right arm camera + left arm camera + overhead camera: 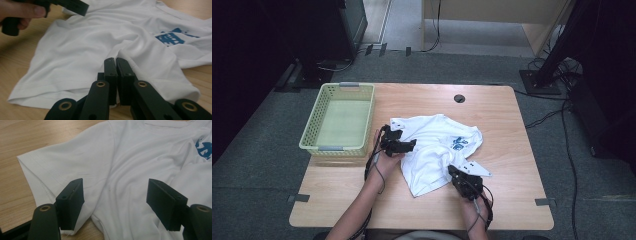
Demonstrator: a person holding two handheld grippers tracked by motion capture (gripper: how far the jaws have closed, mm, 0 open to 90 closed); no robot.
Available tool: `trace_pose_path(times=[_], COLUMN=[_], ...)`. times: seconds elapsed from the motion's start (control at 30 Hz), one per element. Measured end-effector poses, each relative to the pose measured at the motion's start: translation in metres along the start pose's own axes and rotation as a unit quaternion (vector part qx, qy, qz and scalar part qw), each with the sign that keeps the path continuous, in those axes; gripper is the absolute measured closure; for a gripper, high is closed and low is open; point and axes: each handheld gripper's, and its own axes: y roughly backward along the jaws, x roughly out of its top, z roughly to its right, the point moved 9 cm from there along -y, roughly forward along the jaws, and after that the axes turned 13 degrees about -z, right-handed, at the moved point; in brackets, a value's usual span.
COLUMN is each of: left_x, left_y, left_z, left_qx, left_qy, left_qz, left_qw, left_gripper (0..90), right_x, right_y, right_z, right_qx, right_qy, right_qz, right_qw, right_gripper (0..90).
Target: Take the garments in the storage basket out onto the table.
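A white T-shirt with a blue print lies crumpled in the middle of the wooden table. My left gripper is at the shirt's left edge. In the left gripper view it stands wide open just above a sleeve of the shirt, with nothing between its jaws. My right gripper is at the shirt's near hem. In the right gripper view it is shut, pinching a fold of the shirt, and creases run out from its tips. The left gripper and a hand show at the top left there.
A pale green plastic basket stands empty at the table's left side, close to my left hand. A round cable hole sits near the far edge. Bare wood lies to the right of the shirt and along the near edge.
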Motion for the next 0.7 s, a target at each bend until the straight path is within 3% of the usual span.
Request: trace_pose_path(times=[0.37,0.7], left_x=[0.001,0.001], left_y=[0.002,0.003], left_z=[0.000,0.001], left_qx=[-0.001,-0.002], left_qy=[-0.001,-0.002], left_qz=[0.002,0.003], left_qw=[1.0000,1.0000], left_gripper=[30.6,30.6], right_x=[0.005,0.002], right_y=[0.008,0.008], right_z=[-0.042,-0.088], right_qx=[0.030,0.074], right_qy=[0.040,0.080], right_qz=[0.005,-0.003], right_qw=[0.9987,0.9941], right_gripper=[88.4,88.3])
